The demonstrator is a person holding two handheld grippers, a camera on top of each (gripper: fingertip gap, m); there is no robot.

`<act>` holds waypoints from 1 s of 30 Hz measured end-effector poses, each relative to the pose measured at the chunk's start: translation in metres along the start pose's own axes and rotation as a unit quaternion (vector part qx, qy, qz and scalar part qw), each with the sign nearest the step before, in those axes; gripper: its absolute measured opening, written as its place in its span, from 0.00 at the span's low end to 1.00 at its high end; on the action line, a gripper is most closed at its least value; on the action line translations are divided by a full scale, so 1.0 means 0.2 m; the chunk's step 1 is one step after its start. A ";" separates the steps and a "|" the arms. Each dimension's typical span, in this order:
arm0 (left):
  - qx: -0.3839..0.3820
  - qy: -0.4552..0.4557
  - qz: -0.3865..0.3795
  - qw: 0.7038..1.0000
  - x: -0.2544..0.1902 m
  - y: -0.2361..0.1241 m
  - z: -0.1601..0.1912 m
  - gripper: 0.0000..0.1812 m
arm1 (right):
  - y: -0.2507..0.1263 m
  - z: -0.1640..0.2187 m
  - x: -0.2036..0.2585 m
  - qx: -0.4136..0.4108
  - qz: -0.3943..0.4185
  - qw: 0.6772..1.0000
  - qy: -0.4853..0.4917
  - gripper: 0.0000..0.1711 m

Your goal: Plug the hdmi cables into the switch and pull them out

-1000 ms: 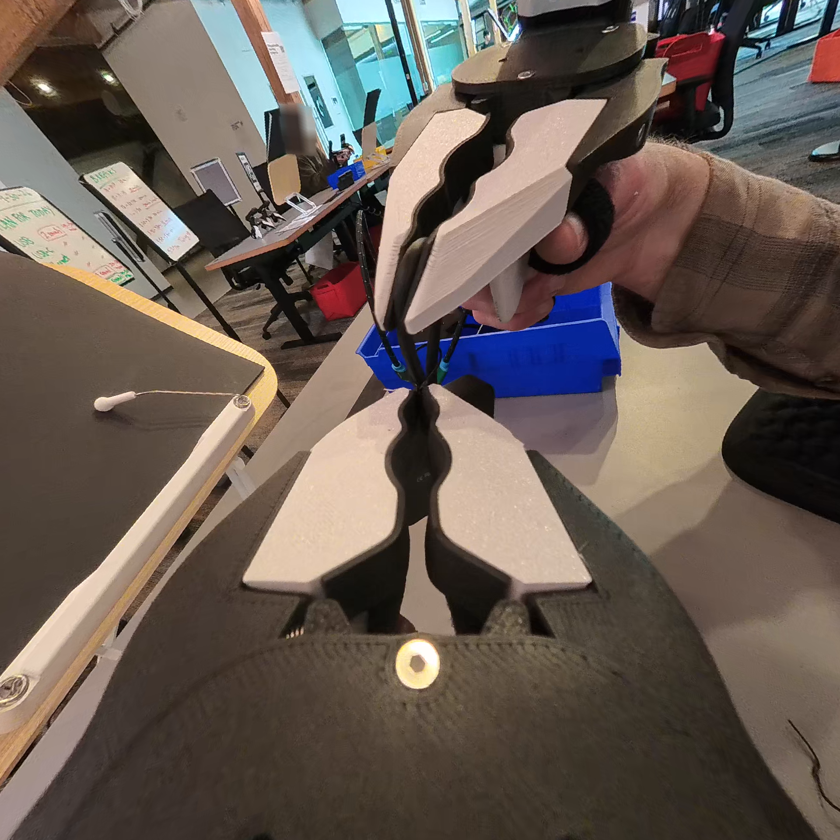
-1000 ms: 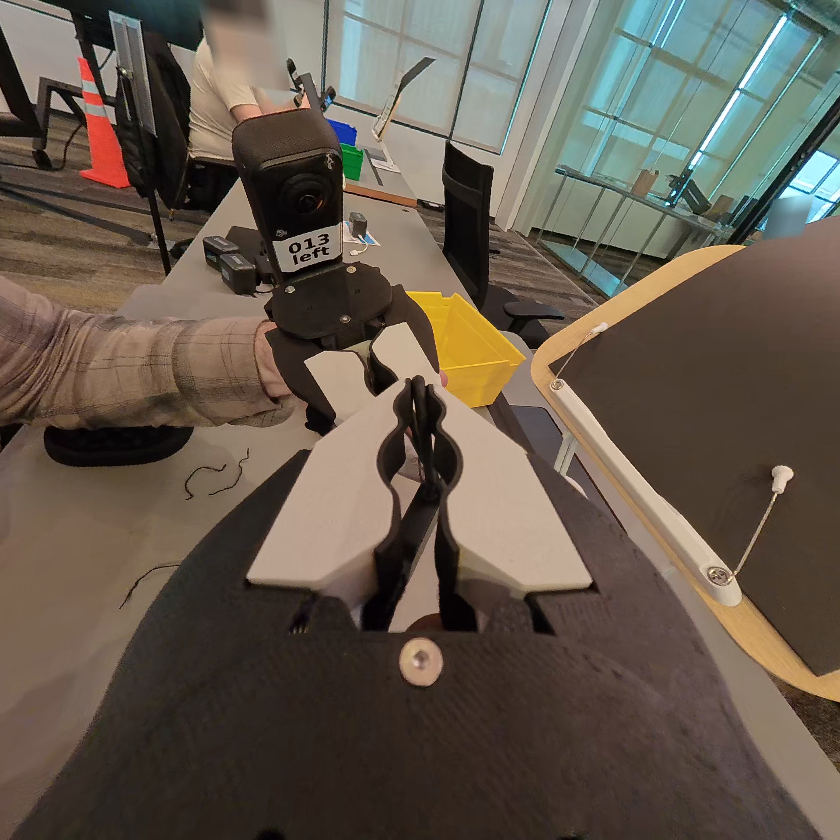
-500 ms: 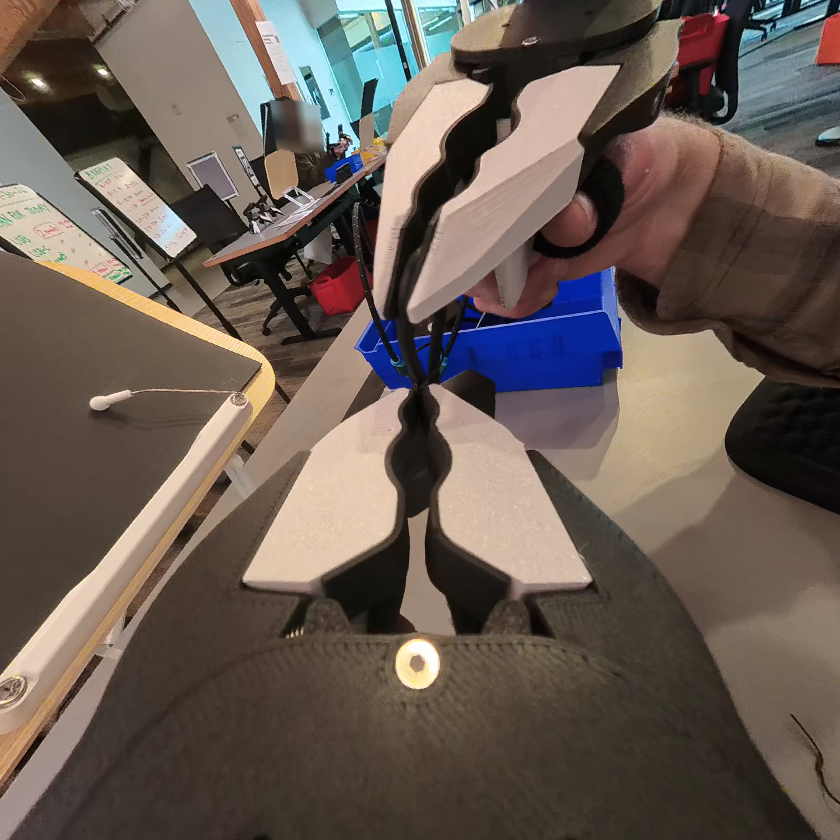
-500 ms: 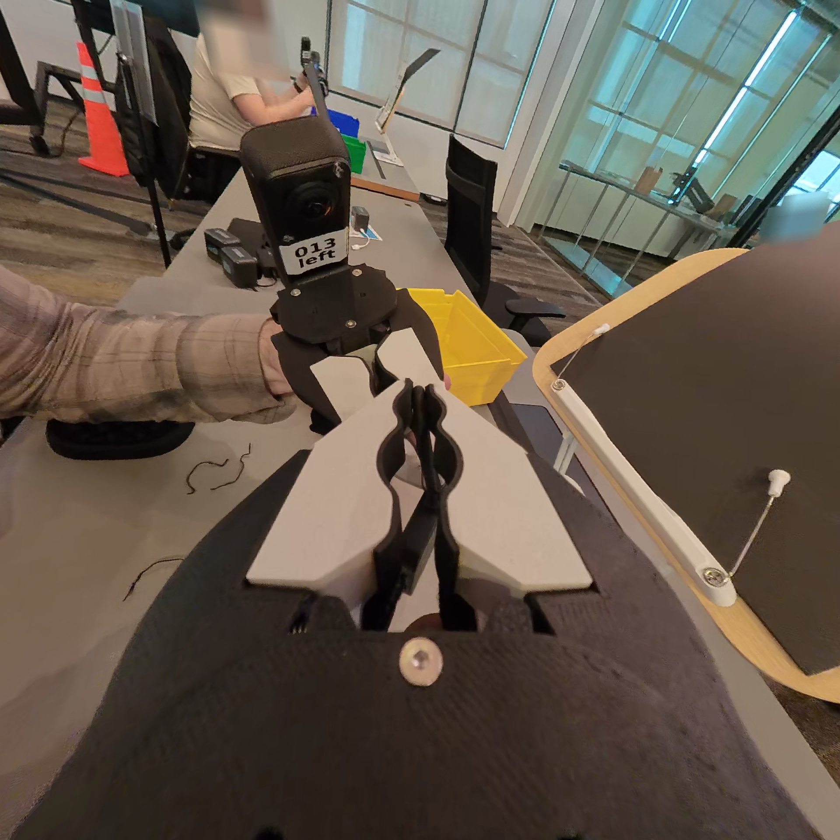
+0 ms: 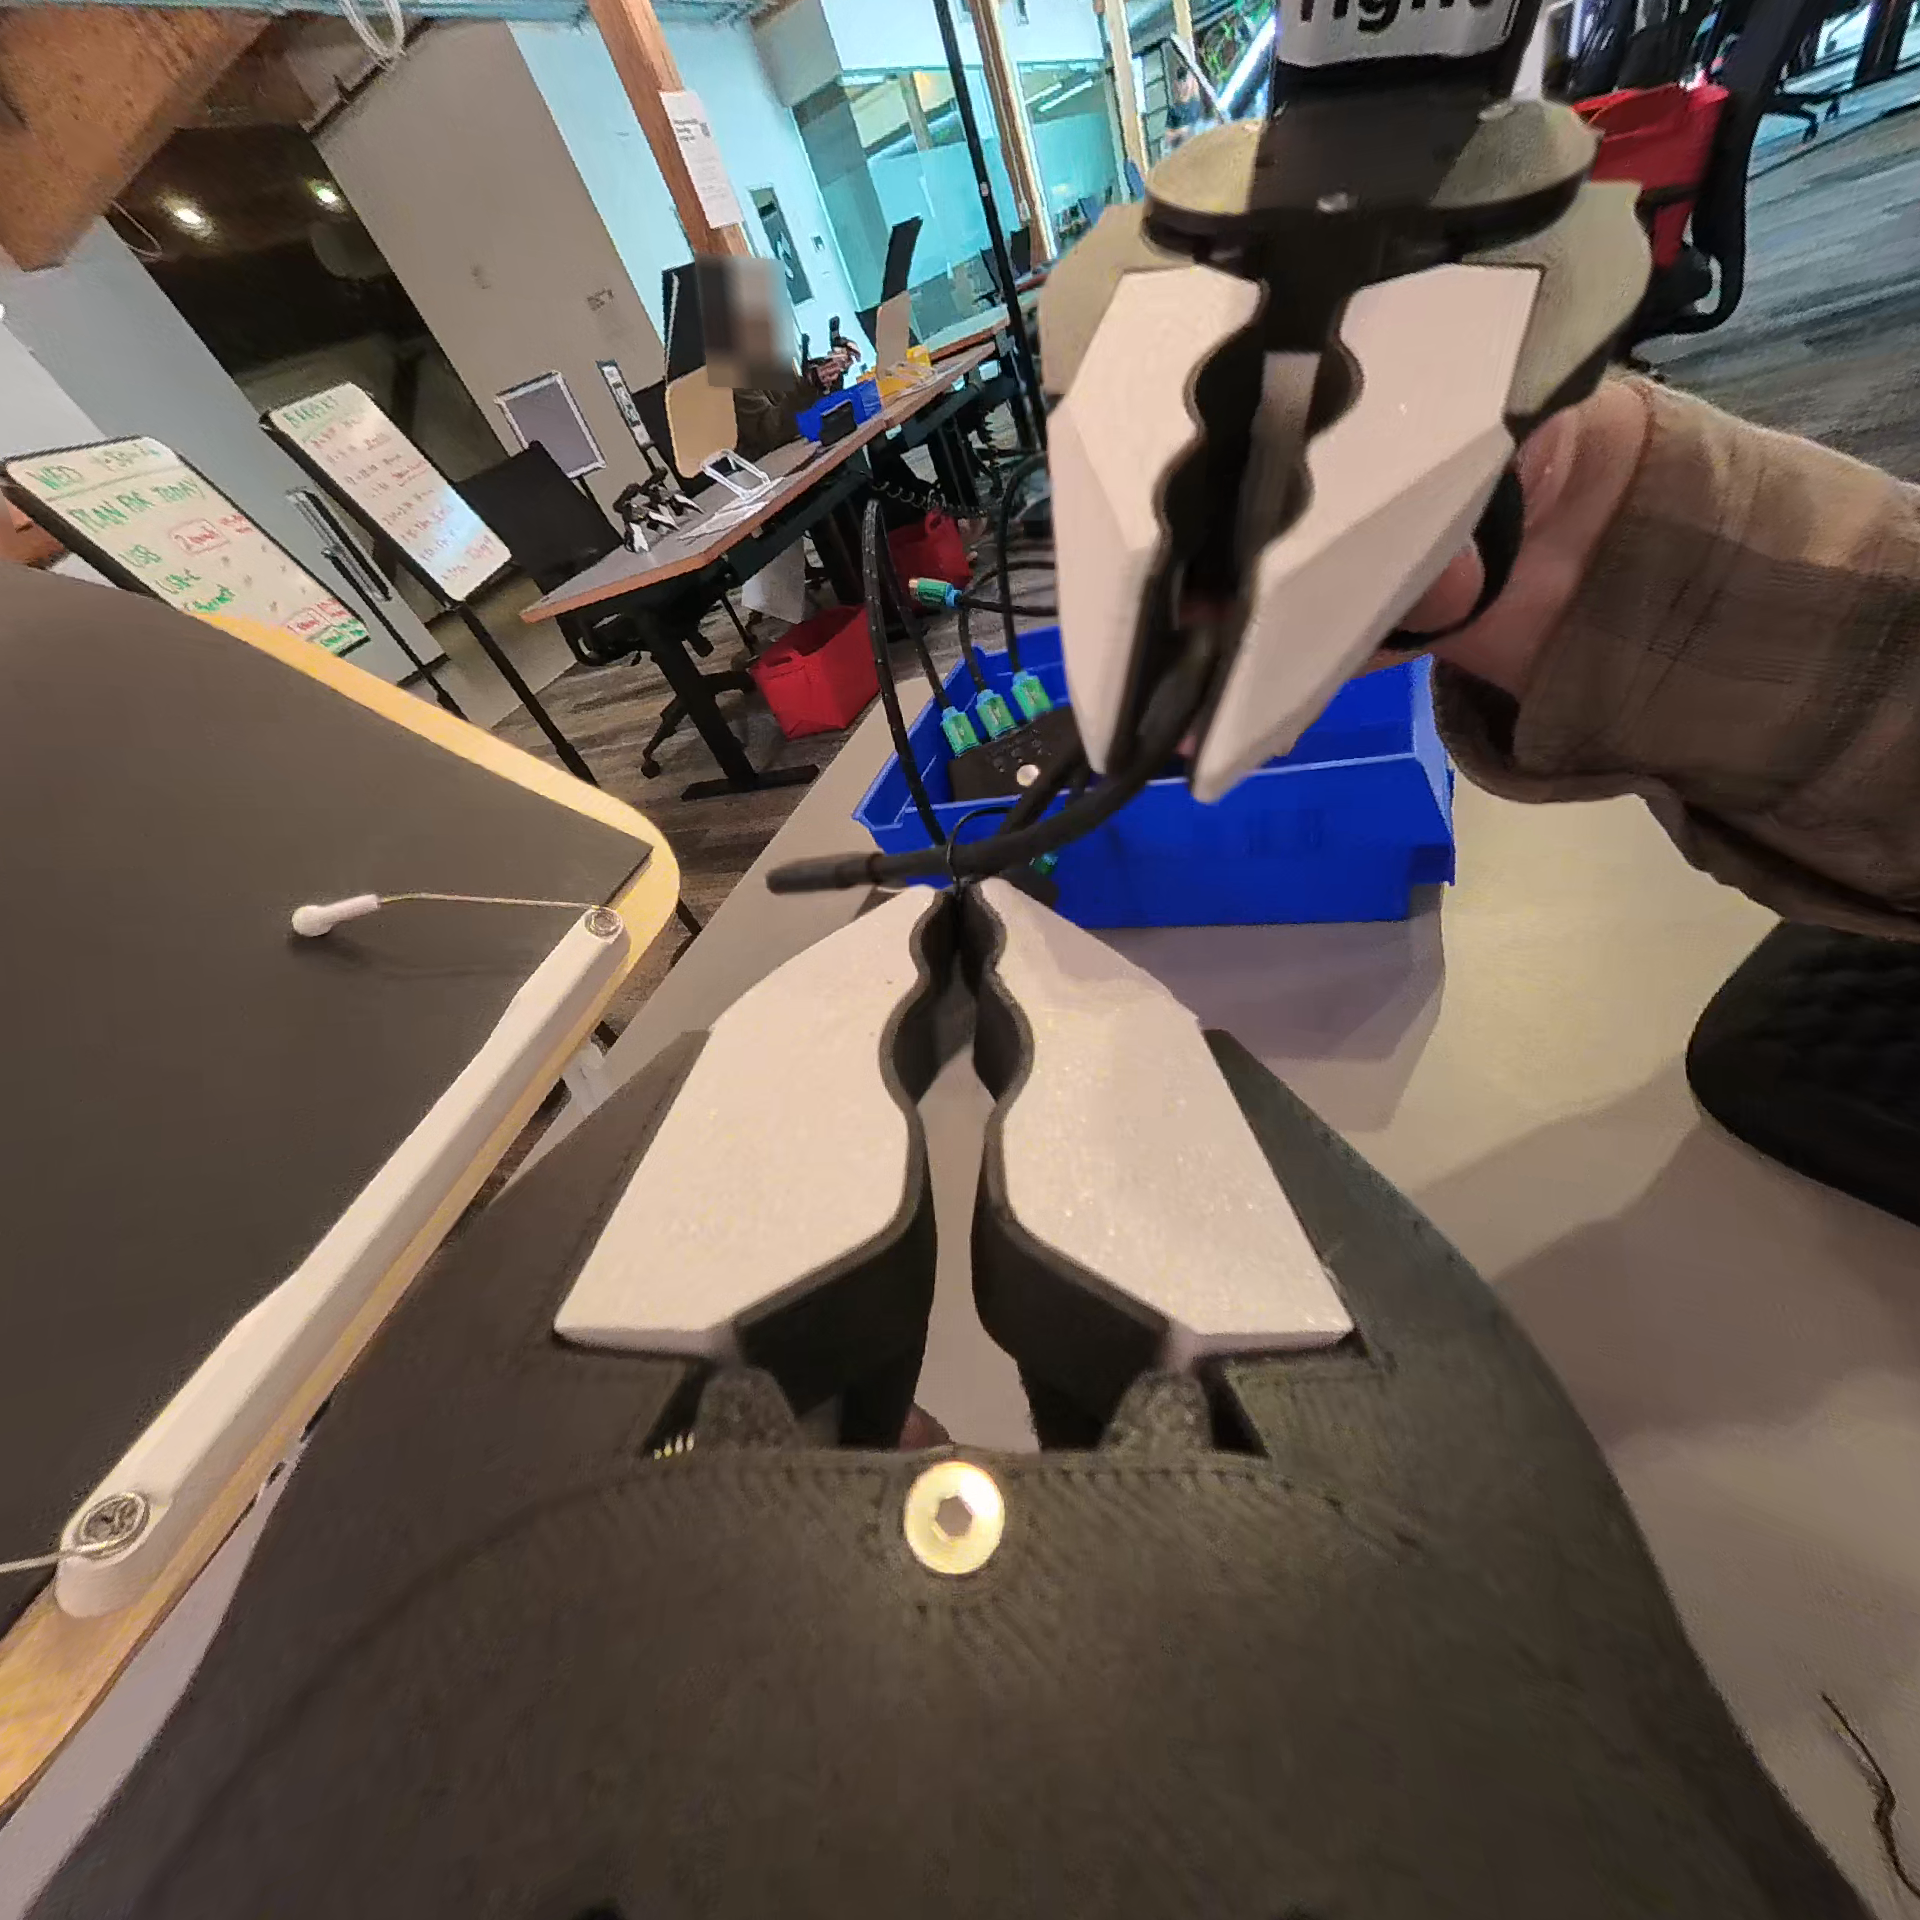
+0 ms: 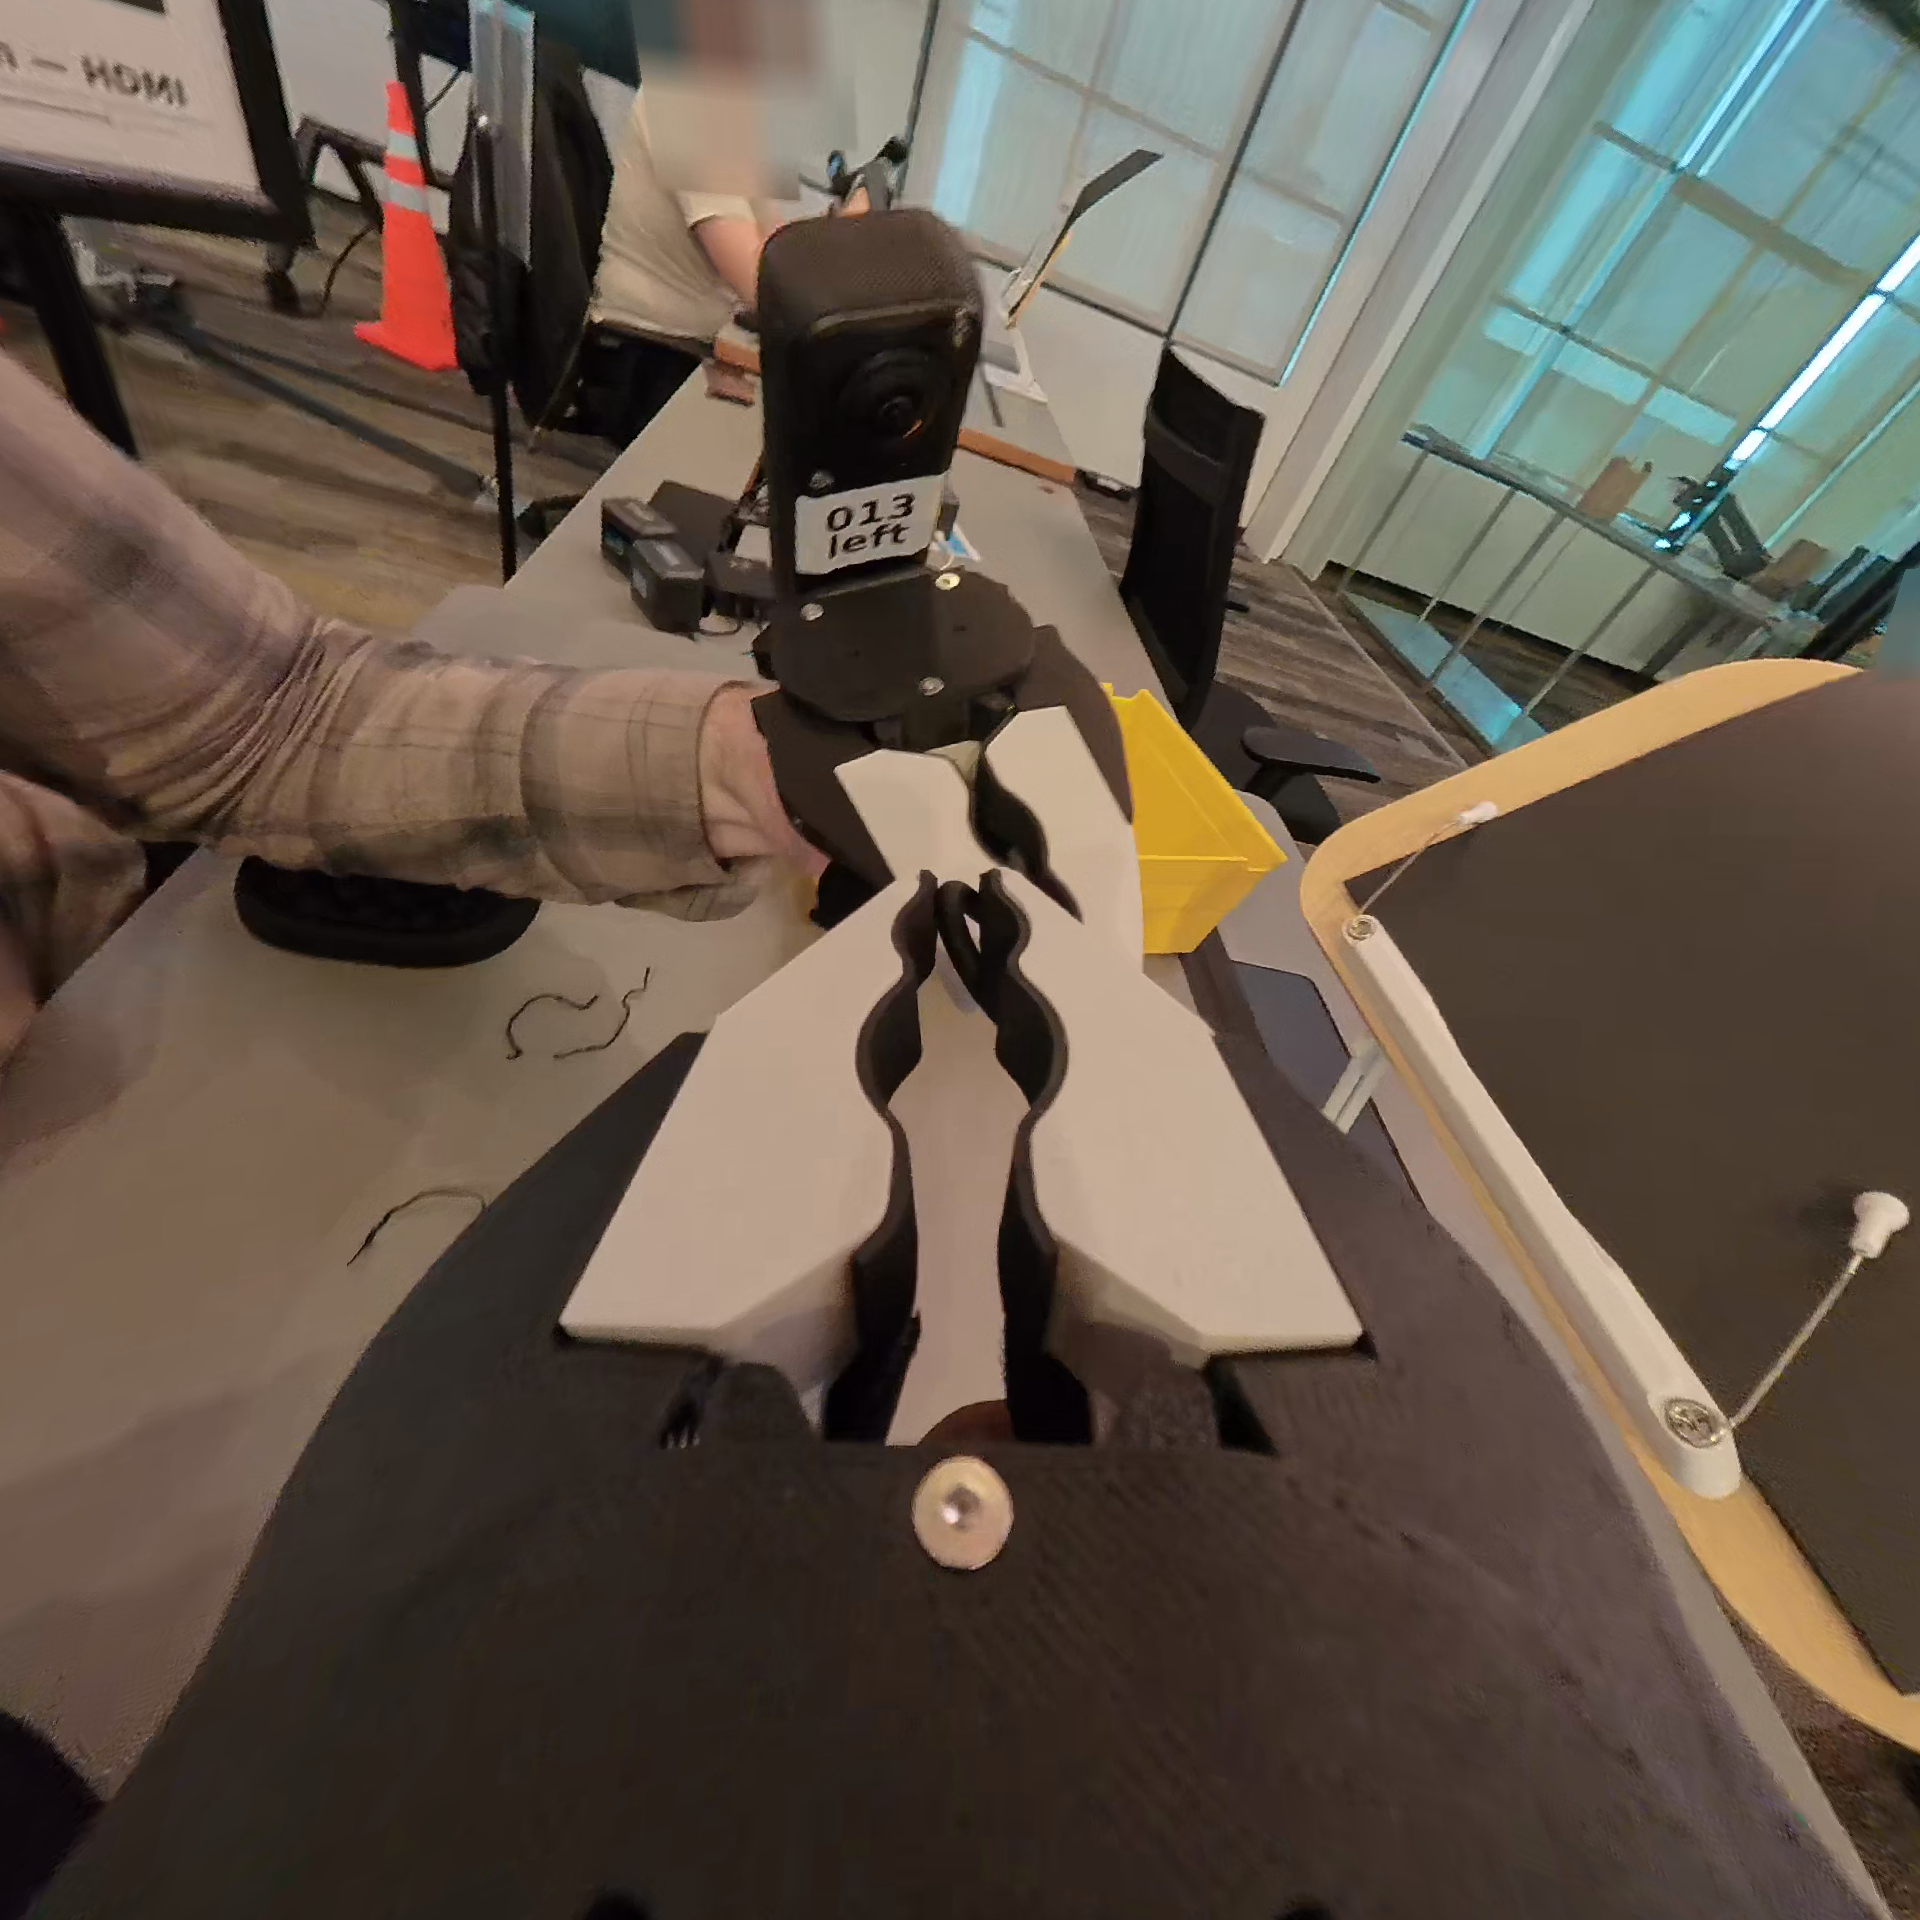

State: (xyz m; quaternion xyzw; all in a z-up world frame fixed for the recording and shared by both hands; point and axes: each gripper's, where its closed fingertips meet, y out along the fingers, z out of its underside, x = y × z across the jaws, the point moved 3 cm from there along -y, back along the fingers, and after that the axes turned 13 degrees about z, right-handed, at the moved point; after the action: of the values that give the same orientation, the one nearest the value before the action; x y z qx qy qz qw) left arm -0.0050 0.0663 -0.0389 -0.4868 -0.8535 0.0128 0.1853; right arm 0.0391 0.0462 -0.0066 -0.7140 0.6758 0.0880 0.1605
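Left gripper (image 5: 958, 906) sits low over the grey table (image 5: 1507, 1122), its white fingers pressed together at the tips, nipping a thin black cable (image 5: 961, 883). Just past those tips a bundle of black hdmi cables (image 5: 997, 847) runs sideways, one dark plug end (image 5: 821, 876) poking out to the left.

Above it, the right gripper (image 5: 1169, 753) points steeply down, fingers pinched on the same black bundle, which bends out from between its tips. A hand (image 5: 1548, 540) in a plaid sleeve holds it.

Behind them, the blue bin (image 5: 1299, 831) holds the switch (image 5: 1013, 769), a small black box with a pale round button on top. 3 cables with green-collared plugs (image 5: 992, 717) stand in its far edge, their black leads arching up and left.

From the right wrist view, the right gripper's tips (image 6: 961, 935) are nearly together around a black cable loop, with the left gripper's fingers (image 6: 1060, 790) crossing just beyond and a yellow bin (image 6: 1184, 831) behind.
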 end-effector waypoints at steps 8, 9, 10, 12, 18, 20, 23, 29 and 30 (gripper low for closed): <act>-0.025 0.009 -0.022 0.999 -0.02 0.01 -0.08 0.01 | -0.06 0.02 0.06 0.006 -0.036 0.999 -0.031 0.04; -0.026 0.010 -0.028 0.999 -0.01 0.01 -0.08 0.01 | -0.06 0.02 0.06 0.006 -0.035 0.999 -0.036 0.04; -0.028 0.010 -0.031 0.999 -0.02 0.01 -0.09 0.01 | -0.07 0.03 0.06 0.007 -0.036 0.999 -0.040 0.04; -0.033 0.013 -0.036 0.999 -0.02 0.00 -0.11 0.01 | -0.08 0.03 0.06 0.009 -0.038 0.998 -0.044 0.04; -0.052 0.020 -0.052 0.997 -0.02 0.00 -0.15 0.01 | -0.09 0.04 0.06 0.012 -0.037 0.998 -0.051 0.04; -0.055 0.028 -0.060 0.996 -0.02 -0.01 -0.15 0.01 | -0.09 0.05 0.05 0.015 -0.034 0.998 -0.054 0.04; -0.060 0.029 -0.057 0.996 -0.03 -0.01 -0.16 0.01 | -0.10 0.03 0.06 0.007 -0.036 0.998 -0.053 0.04; -0.064 0.031 -0.063 0.995 -0.02 -0.02 -0.17 0.01 | -0.09 0.03 0.05 0.016 -0.022 0.997 -0.071 0.00; -0.064 0.030 -0.063 0.996 -0.02 -0.02 -0.17 0.01 | -0.09 0.03 0.05 0.015 -0.020 0.997 -0.071 0.00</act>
State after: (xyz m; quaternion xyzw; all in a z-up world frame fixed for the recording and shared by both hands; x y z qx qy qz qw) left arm 0.0053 0.0555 -0.0070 -0.4432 -0.8756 -0.0681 0.1794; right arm 0.0577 0.0389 -0.0131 -0.7168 0.6495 0.1249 0.2209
